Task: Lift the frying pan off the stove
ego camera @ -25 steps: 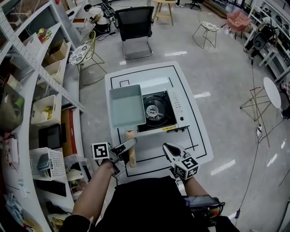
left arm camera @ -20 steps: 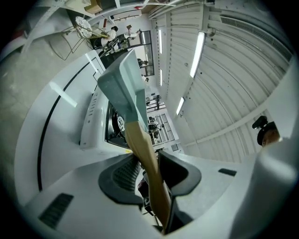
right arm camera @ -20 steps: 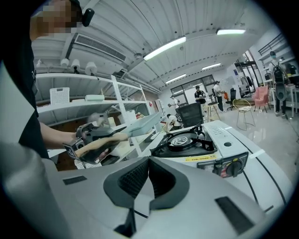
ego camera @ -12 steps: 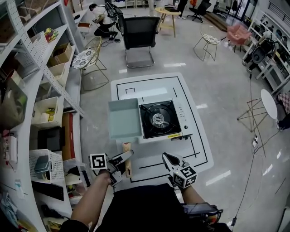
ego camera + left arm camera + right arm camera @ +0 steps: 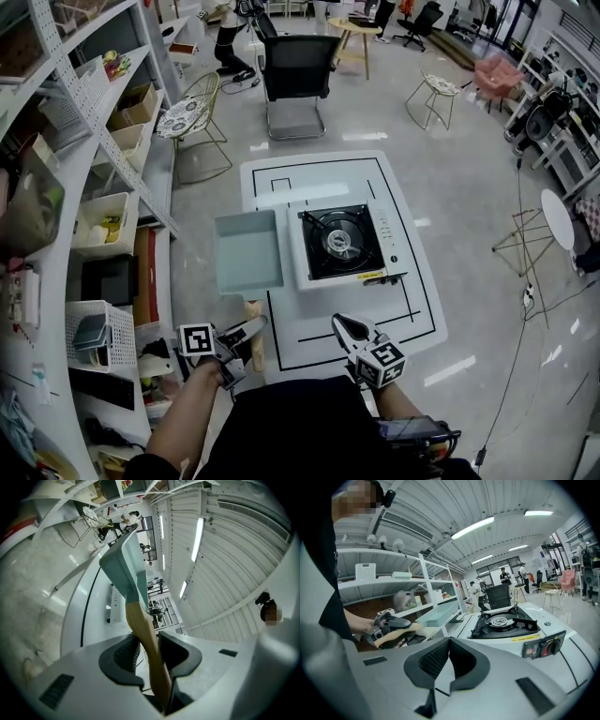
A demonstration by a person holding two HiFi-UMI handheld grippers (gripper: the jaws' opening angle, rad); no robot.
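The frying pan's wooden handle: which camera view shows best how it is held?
The left gripper view. There the wooden handle stands large between the jaws of the left gripper, clamped from both sides. The head view shows it small, partly under the gripper. The right gripper view shows it from the side, distant.

The stove (image 5: 343,243) is taking up the middle of the table (image 5: 319,333), toward its right edge. Bare surface is lying open along the near and far edges. The frying pan (image 5: 248,251) is hanging over the left edge, narrowing the gap to the shelving (image 5: 89,150). A chair (image 5: 295,70) is standing beyond the far edge.
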